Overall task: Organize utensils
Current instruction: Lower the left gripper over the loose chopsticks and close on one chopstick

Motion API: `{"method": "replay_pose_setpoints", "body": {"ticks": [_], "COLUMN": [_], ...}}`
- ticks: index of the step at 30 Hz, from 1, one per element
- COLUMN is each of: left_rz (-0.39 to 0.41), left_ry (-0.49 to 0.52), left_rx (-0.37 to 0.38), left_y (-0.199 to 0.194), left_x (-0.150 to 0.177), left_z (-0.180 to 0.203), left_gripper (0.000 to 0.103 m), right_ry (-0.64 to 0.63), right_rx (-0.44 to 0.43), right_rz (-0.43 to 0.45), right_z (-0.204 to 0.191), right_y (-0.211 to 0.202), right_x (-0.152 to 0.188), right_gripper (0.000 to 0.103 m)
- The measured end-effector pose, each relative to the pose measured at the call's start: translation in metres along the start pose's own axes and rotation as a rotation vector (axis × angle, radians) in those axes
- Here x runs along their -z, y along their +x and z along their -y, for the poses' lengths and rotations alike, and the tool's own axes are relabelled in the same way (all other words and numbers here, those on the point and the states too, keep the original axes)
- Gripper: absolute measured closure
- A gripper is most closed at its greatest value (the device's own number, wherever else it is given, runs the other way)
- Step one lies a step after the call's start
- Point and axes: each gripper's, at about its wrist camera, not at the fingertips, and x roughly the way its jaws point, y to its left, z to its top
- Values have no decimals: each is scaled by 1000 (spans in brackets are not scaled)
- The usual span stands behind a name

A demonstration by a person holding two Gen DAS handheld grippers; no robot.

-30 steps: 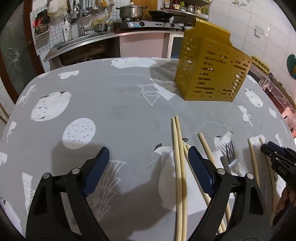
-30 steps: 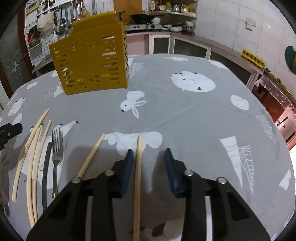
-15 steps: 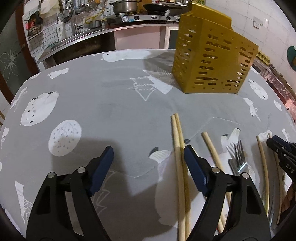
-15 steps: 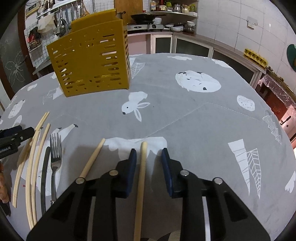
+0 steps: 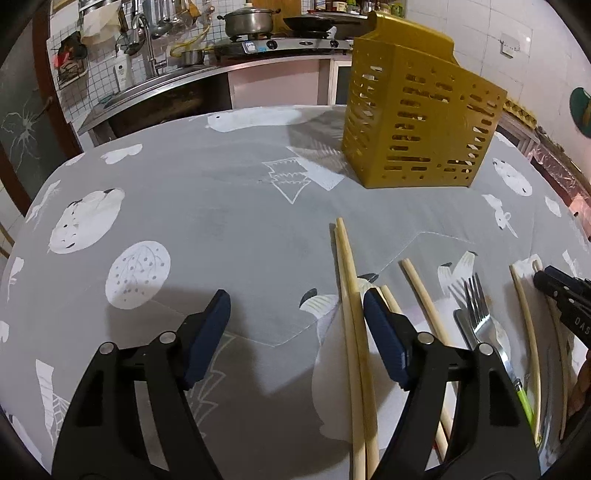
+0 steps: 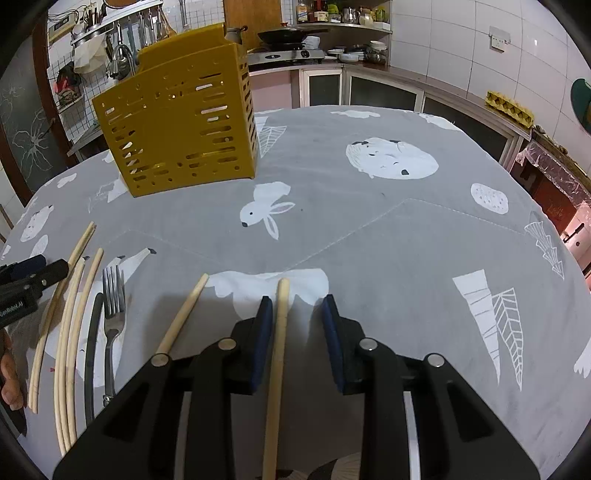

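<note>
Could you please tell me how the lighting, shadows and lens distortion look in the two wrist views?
Left wrist view: the left gripper casts a soft dark shadow on the tablecloth; fisheye bends the table edge, corners black. Right wrist view: even indoor light, sharp focus, the yellow holder leans from distortion.

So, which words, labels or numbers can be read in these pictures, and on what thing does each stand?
"GenRobot.AI": on the left gripper, seen from the right wrist; its jaws have just been closing, with a pair of chopsticks between them, not yet pressed.
"DAS": on the right gripper, cut off by the picture's edge.
Bottle labels on the shelf and the stove panel: too small to read.
</note>
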Motion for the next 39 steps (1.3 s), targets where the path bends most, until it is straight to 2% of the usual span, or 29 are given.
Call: {"method": "replay_pose_setpoints", "body": {"ticks": [9, 15, 23, 29, 34, 39], "left_rz": [-9, 28, 2, -23, -50, -92], "left_ry": [-33, -66, -103, -115, -111, -150], "left_rx": [0, 9, 0, -28, -35, -21], "left_y": [5, -4, 2, 11, 17, 22], "left_x": [3, 6, 3, -7, -15, -28], "left_z": [-10, -17, -29, -35, -36, -45], "left_gripper": [31, 31, 31, 41, 43, 47], "right_ry": [3, 7, 12, 10, 10, 5], "right_rx": [-3, -7, -13, -11, -10, 1], "right_rz": [3, 3, 4, 4, 4, 1], "right_z": [1, 3, 5, 4, 4, 3], "right_y": [0, 0, 0, 0, 0, 0], "right_x": [0, 0, 0, 1, 1, 1], "right_gripper": [75, 75, 75, 75, 75, 75]}}
